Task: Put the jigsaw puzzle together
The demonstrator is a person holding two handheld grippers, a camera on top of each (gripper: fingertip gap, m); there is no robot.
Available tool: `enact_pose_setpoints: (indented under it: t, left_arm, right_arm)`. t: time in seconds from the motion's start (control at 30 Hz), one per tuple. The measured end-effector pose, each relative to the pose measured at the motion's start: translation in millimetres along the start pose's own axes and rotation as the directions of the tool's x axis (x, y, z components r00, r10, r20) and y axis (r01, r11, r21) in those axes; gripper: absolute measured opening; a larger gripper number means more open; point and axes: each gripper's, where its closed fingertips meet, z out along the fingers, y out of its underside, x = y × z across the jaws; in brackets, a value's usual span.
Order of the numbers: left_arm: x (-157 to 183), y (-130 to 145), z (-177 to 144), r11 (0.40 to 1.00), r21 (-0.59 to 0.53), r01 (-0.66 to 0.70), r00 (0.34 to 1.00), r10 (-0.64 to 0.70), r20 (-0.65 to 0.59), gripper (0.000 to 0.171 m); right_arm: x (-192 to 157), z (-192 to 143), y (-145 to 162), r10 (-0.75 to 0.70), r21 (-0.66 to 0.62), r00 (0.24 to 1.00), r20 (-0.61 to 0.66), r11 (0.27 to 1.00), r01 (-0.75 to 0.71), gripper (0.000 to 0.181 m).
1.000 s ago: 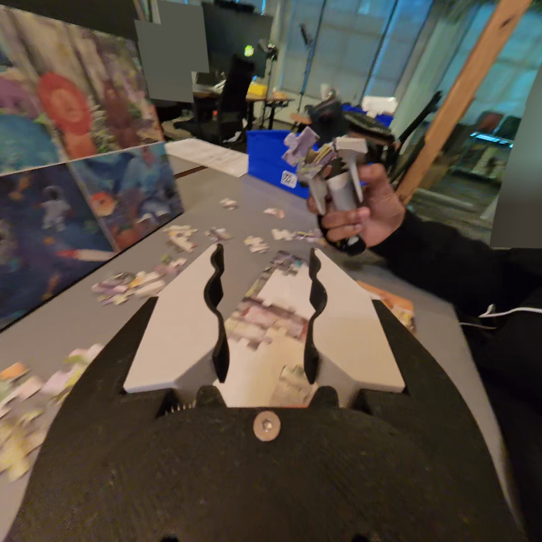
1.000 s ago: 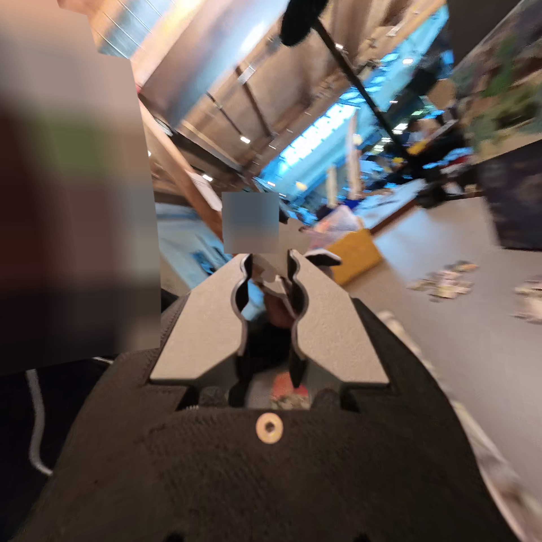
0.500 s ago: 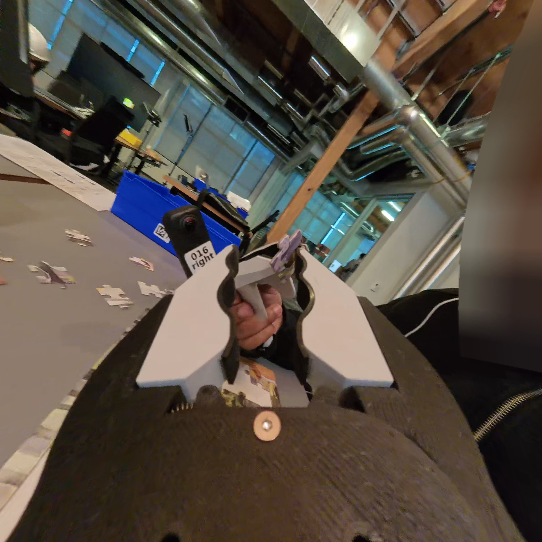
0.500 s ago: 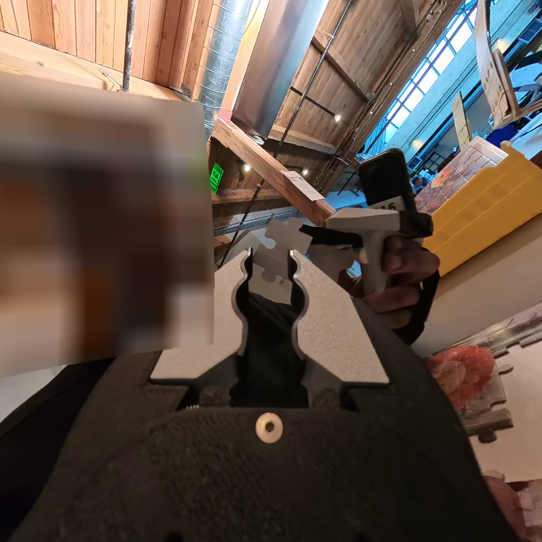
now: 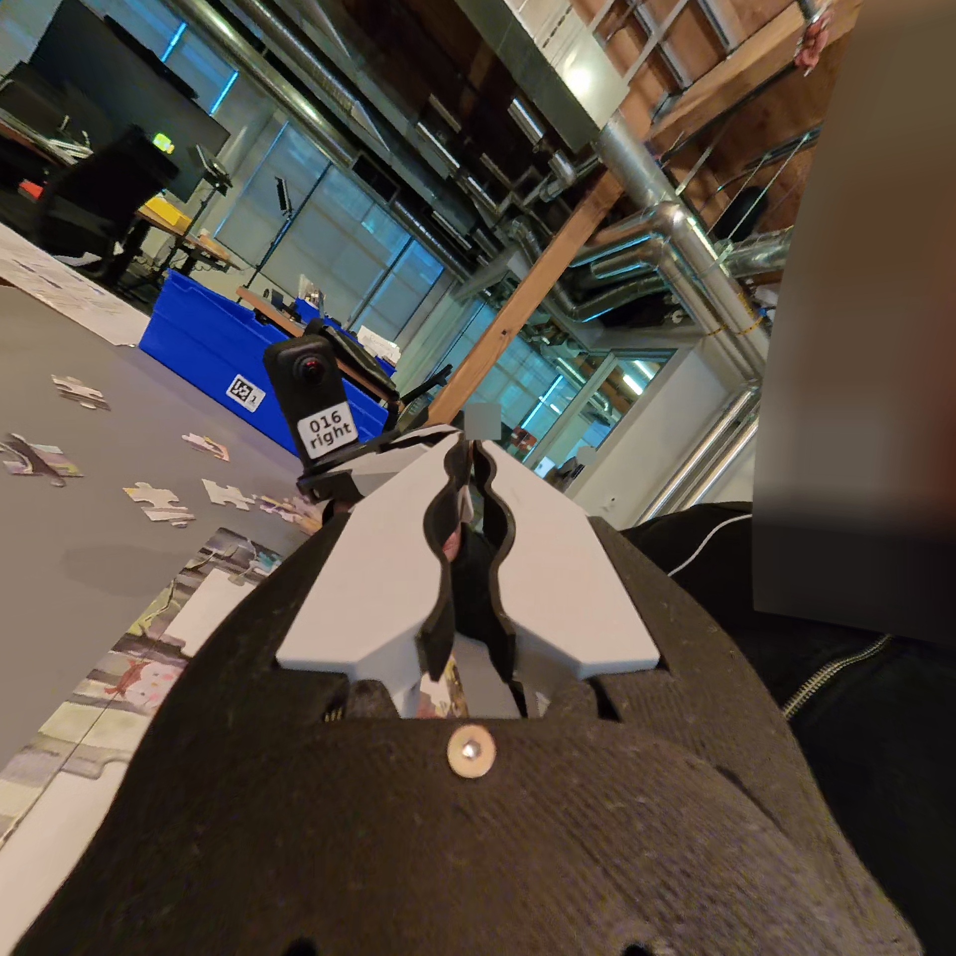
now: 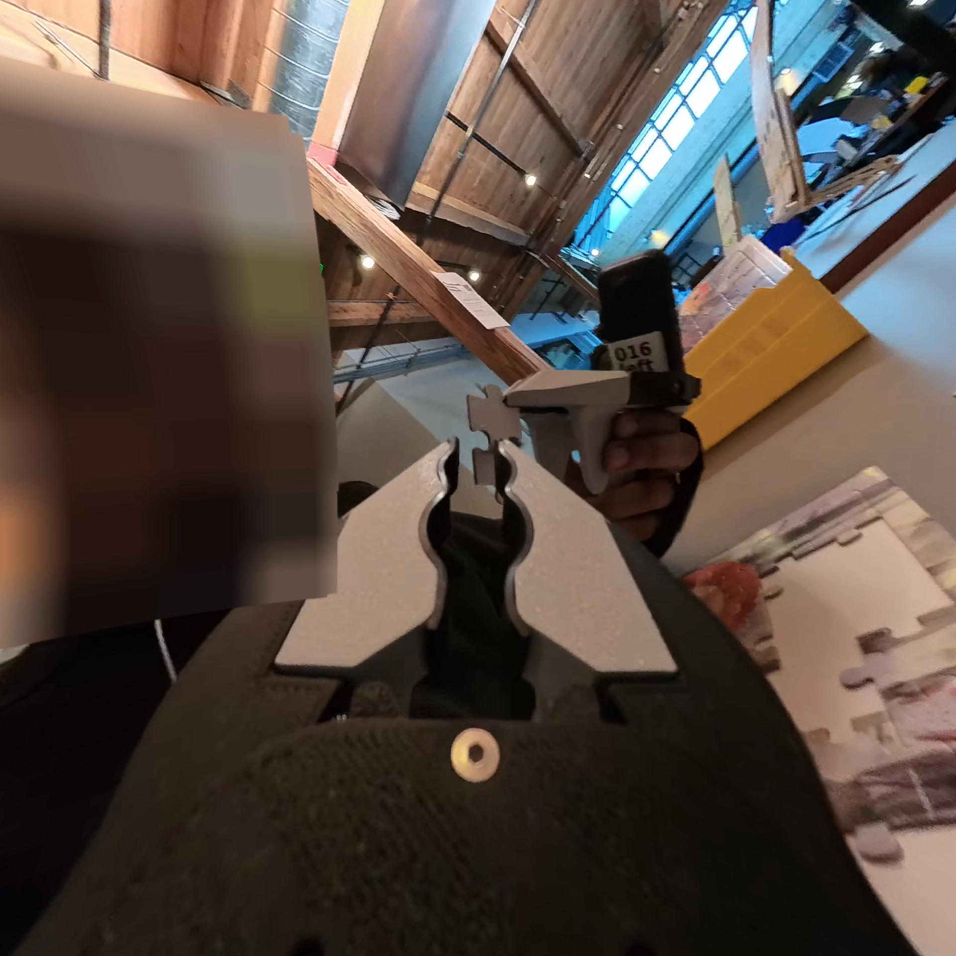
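A grey-backed jigsaw piece (image 6: 491,416) is held up in the air between both grippers. My left gripper (image 5: 468,450) is shut at its tips; in the right wrist view it (image 6: 509,403) pinches the piece's right edge. My right gripper (image 6: 480,447) has its jaws a little apart, with the piece's lower tab between the tips, touching the right finger only. In the left wrist view the piece is almost hidden, edge-on between the jaws. The partly built puzzle (image 5: 155,646) lies on the grey table (image 5: 77,543); it also shows in the right wrist view (image 6: 853,595).
Loose pieces (image 5: 155,502) lie scattered on the table beyond the puzzle. A blue bin (image 5: 207,331) stands at the table's far edge, a yellow bin (image 6: 765,341) at another side. A person's hand (image 6: 641,455) holds the left gripper's handle; the dark-sleeved body is close behind.
My left gripper swung up from over the puzzle to the right gripper and closed on the piece that the right gripper held. The right gripper's jaws now stand loose around the piece's tab.
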Motion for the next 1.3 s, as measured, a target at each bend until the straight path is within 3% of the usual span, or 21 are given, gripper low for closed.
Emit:
enact_pose_setpoints:
  t: [0.03, 0.33, 0.5, 0.6, 0.73, 0.93, 1.07, 1.13, 1.3]
  left_arm:
    - [-1.5, 1.7, -0.5, 1.0, -0.013, -0.01, 1.0, 0.01, 0.012, 0.0]
    - [-32.1, 27.6, -11.2, 0.981, -0.185, 0.058, 0.991, -0.034, 0.132, 0.0]
    - [-40.6, 41.4, -12.9, 0.96, -0.243, 0.139, 0.982, -0.103, 0.155, 0.0]
    - [-41.4, 45.9, -11.8, 0.953, -0.265, 0.146, 0.981, -0.105, 0.163, 0.0]
    - [-43.2, 47.6, -12.1, 0.951, -0.273, 0.149, 0.979, -0.103, 0.174, 0.0]
    - [-51.0, 34.7, -22.4, 0.964, -0.243, 0.109, 0.972, -0.053, 0.228, 0.0]
    - [-56.3, 30.7, -27.1, 0.968, -0.229, 0.098, 0.966, -0.037, 0.256, 0.0]
    - [-56.2, 31.4, -26.8, 0.968, -0.226, 0.109, 0.967, -0.051, 0.251, 0.0]
    - [-56.0, 32.1, -26.7, 0.967, -0.23, 0.106, 0.967, -0.046, 0.251, 0.0]
  right_arm:
    - [2.9, -1.6, 0.5, -0.019, -0.013, 0.999, -0.031, 1.0, 0.019, 0.012]
    - [21.4, -24.6, -10.1, -0.276, -0.129, 0.91, -0.309, 0.96, 0.247, 0.023]
    - [46.8, -30.3, 9.1, -0.391, -0.322, 0.821, -0.415, 0.908, 0.269, 0.026]
    - [67.0, -36.6, 26.2, -0.513, -0.493, 0.726, -0.458, 0.826, 0.273, 0.021]
    - [91.4, -51.3, 37.1, -0.701, -0.692, 0.536, -0.47, 0.67, 0.268, 0.009]
    - [113.8, -70.6, 42.5, -0.852, -0.851, 0.335, -0.403, 0.483, 0.205, 0.024]
    - [133.4, -78.8, 52.6, -0.876, -0.895, 0.285, -0.388, 0.433, 0.112, 0.048]
    - [135.7, -74.2, 52.3, -0.866, -0.882, 0.291, -0.407, 0.455, 0.121, 0.051]
    - [139.7, -74.1, 53.1, -0.847, -0.868, 0.304, -0.436, 0.484, 0.105, 0.043]
